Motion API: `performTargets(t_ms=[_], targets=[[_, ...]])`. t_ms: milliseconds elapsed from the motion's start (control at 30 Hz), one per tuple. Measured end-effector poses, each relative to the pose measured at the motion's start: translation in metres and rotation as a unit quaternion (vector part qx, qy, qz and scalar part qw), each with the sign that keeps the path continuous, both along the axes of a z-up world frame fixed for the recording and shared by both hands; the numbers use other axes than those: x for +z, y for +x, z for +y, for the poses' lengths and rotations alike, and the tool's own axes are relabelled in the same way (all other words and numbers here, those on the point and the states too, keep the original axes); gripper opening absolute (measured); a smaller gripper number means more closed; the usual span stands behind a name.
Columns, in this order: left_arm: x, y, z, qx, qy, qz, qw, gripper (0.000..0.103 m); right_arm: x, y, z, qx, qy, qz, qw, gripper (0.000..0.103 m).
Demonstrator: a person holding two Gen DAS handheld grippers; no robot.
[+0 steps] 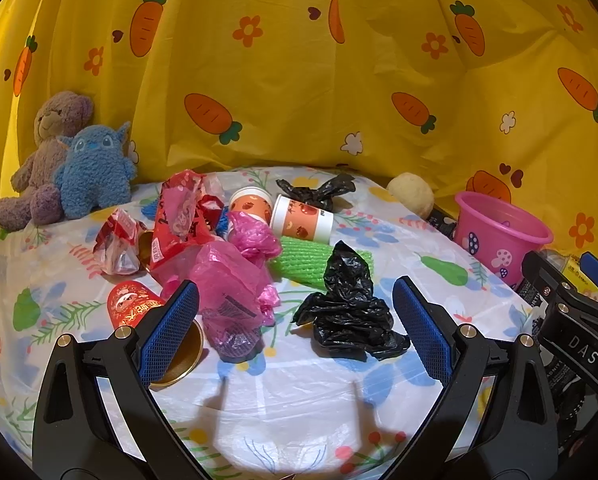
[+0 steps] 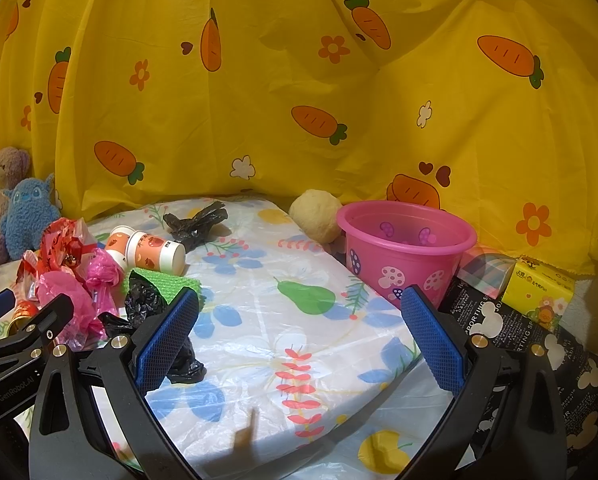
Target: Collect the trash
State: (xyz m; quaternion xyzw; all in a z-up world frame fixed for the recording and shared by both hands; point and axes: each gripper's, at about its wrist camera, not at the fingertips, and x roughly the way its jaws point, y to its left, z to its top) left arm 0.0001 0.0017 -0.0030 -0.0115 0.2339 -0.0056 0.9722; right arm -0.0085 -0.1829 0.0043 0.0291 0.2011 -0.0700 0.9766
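Observation:
Trash lies on a floral plastic sheet (image 1: 299,384): a crumpled black bag (image 1: 349,312), pink bags (image 1: 235,280), green foam net (image 1: 311,260), two paper cups (image 1: 299,218), red wrappers (image 1: 179,216), a red tin (image 1: 139,308) and another black bag (image 1: 319,190). A pink bucket (image 2: 405,250) stands at the right; it also shows in the left wrist view (image 1: 499,236). My left gripper (image 1: 295,328) is open, low over the sheet, just short of the black bag. My right gripper (image 2: 299,336) is open and empty over bare sheet, left of the bucket.
Two plush toys (image 1: 59,164) sit at the back left. A cream ball (image 2: 317,216) rests behind the bucket. A yellow tissue pack (image 2: 539,292) and black printed fabric (image 2: 511,332) lie at the right. A yellow carrot curtain (image 1: 299,60) closes the back.

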Motion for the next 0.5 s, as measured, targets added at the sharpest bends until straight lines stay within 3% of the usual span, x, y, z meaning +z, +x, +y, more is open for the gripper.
performTargets(t_ms=[500], targets=[[0.002, 0.0013, -0.0052, -0.006, -0.004, 0.001, 1.0, 0.096, 0.0028, 0.0004, -0.0004, 0.0, 0.0, -0.001, 1.0, 0.098]])
